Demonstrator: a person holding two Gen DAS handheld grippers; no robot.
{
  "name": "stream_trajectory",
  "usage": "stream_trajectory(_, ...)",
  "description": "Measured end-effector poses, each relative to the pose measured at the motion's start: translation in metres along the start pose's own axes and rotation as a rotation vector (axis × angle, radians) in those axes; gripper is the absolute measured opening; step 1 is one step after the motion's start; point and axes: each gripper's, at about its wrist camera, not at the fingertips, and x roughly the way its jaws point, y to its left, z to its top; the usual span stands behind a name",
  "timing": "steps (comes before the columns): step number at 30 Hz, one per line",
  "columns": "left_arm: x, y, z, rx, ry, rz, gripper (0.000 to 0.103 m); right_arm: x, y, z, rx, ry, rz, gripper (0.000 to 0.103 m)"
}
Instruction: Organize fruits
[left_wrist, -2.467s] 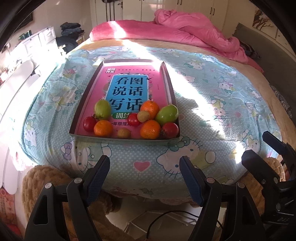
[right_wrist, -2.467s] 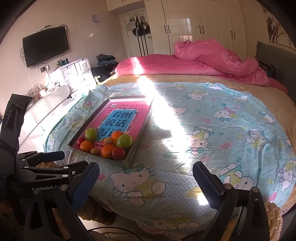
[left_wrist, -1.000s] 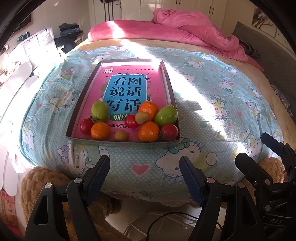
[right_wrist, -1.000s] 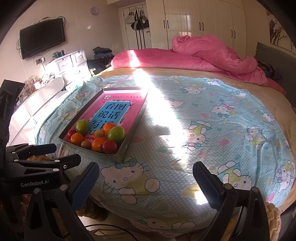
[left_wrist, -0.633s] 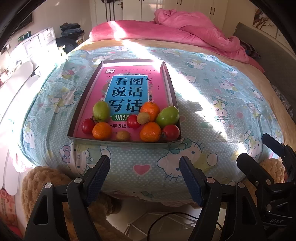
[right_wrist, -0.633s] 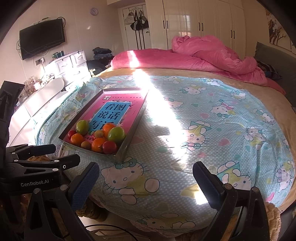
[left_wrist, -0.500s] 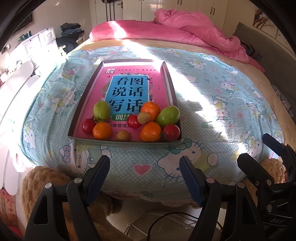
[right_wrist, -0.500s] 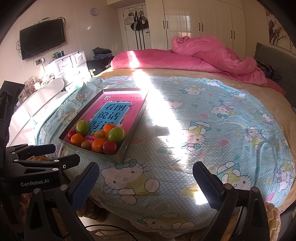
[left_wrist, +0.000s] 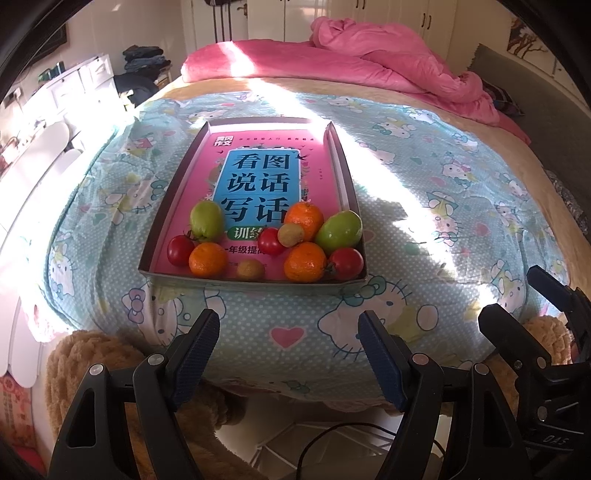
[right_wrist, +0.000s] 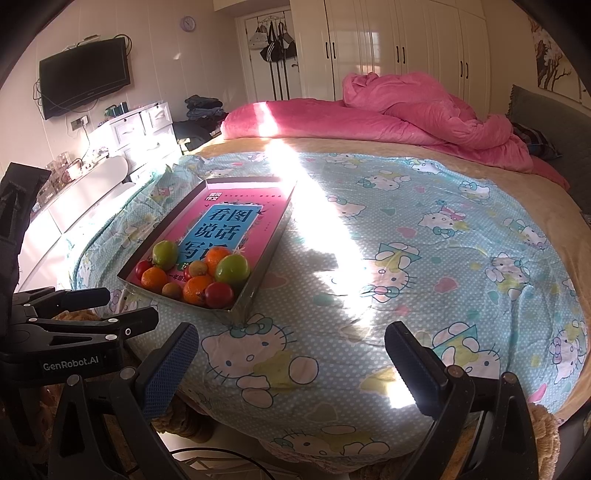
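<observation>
A shallow pink tray (left_wrist: 341, 162) printed with Chinese characters lies on the bed; it also shows in the right wrist view (right_wrist: 275, 236). At its near end sit green fruits (left_wrist: 339, 230), oranges (left_wrist: 306, 262), red tomatoes (left_wrist: 346, 263) and small brown fruits (left_wrist: 250, 269). My left gripper (left_wrist: 289, 352) is open and empty, below the bed's near edge in front of the tray. My right gripper (right_wrist: 291, 373) is open and empty, to the right of the tray; the left gripper's body (right_wrist: 74, 332) shows at its left.
The bed has a blue cartoon-cat sheet (right_wrist: 424, 258) and a pink duvet (right_wrist: 406, 110) heaped at the far end. A brown fuzzy rug (left_wrist: 92, 354) lies under the bed's edge. White drawers (right_wrist: 140, 129) and a wall TV (right_wrist: 85, 75) stand at the left.
Both views have shifted only slightly; the tray sits a touch nearer in the left wrist view. Both grippers stay open and no fruit has moved.
</observation>
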Motion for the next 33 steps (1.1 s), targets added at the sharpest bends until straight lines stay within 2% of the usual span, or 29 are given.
stream_trajectory(33, 0.0008, 0.0000, -0.0021, 0.002, 0.006, 0.012, 0.079, -0.0012, 0.0009, -0.0008, -0.002, -0.004, -0.005, 0.102)
